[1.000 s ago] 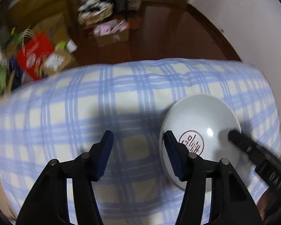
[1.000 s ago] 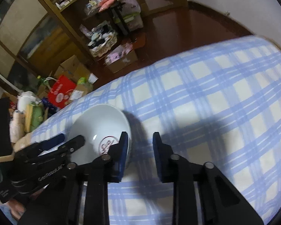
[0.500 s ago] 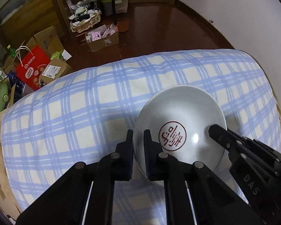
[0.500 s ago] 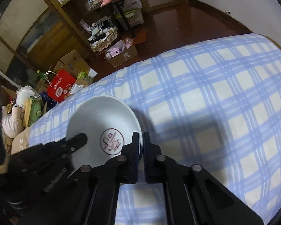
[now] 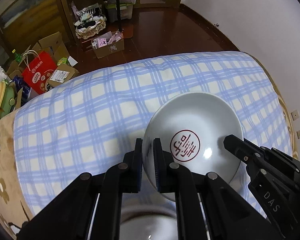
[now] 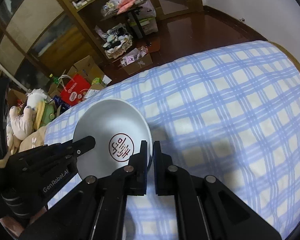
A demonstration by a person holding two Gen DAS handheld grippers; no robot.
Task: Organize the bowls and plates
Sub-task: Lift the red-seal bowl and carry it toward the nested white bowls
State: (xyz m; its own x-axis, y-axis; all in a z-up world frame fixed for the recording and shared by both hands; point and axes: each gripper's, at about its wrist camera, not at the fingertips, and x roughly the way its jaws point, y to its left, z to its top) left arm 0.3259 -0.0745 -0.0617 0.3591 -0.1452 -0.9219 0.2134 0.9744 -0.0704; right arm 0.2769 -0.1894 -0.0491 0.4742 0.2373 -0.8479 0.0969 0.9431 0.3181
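Your left gripper (image 5: 148, 152) and right gripper (image 6: 150, 154) both pinch the white bowl's (image 5: 192, 124) rim, at nine and three o'clock, above the checked blanket (image 5: 102, 108); its underside is hidden.

Two grippers hold one white bowl (image 5: 192, 124) — left gripper (image 5: 148, 146), right gripper (image 6: 149, 148). One checked blanket (image 5: 102, 104) lies beneath — one red bag (image 5: 39, 70) beyond.

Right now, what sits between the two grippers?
Only the white bowl with the red stamp. The left gripper pinches one side of its rim and the right gripper pinches the opposite side. Both wrist views show it.
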